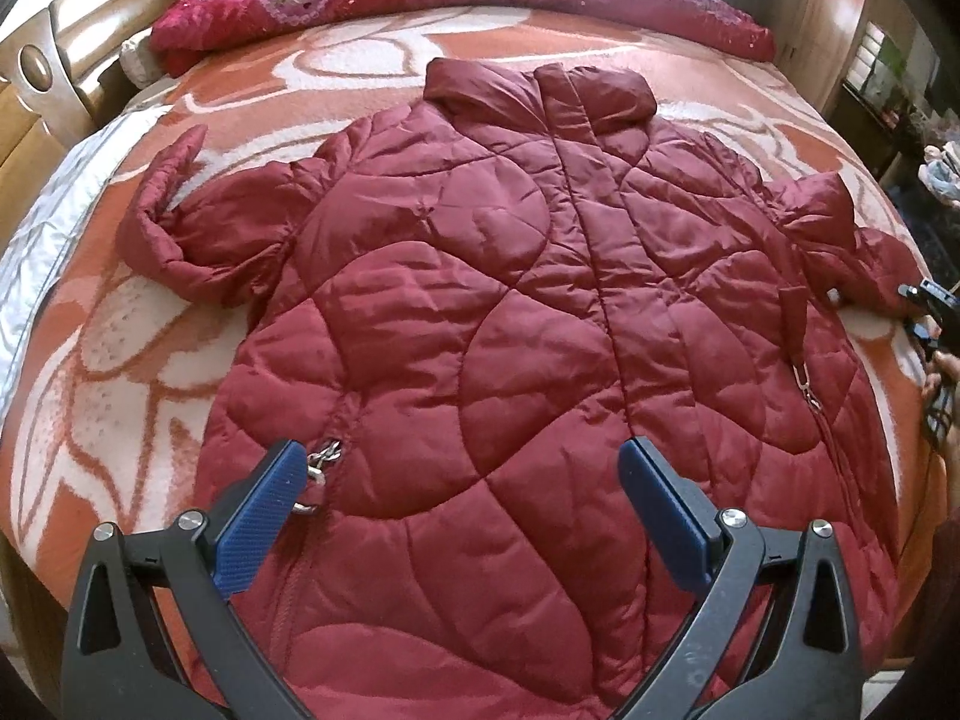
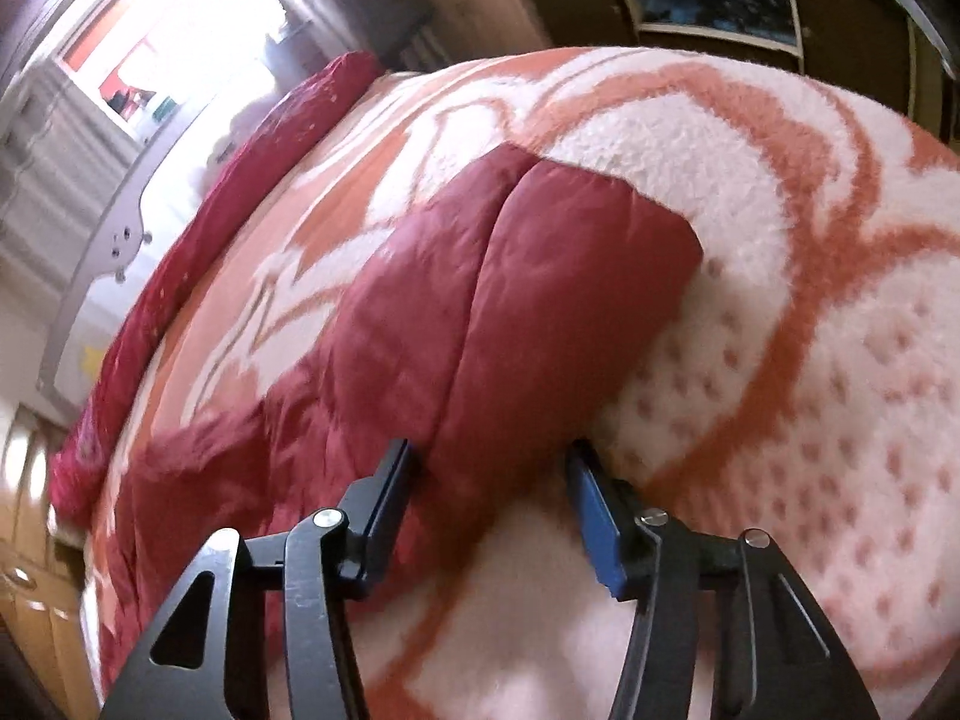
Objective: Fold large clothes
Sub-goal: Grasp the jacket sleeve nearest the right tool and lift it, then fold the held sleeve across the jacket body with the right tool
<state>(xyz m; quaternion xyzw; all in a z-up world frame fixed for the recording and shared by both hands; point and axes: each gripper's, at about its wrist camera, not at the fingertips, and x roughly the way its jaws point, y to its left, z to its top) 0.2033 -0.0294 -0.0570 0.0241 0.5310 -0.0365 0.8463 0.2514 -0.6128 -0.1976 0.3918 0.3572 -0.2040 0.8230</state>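
A dark red quilted jacket lies spread flat, front up, on the bed, collar at the far end. Its left sleeve is bent back on itself; its right sleeve reaches toward the bed's right edge. My left gripper is open and empty, hovering over the jacket's lower front. My right gripper is open, its jaws on either side of the right sleeve near the cuff, not closed on it. It also shows in the left wrist view at the sleeve's end.
An orange-and-white fleece blanket covers the bed. A rolled red quilt lies along the far edge. A wooden headboard is at left, wooden cabinets at right.
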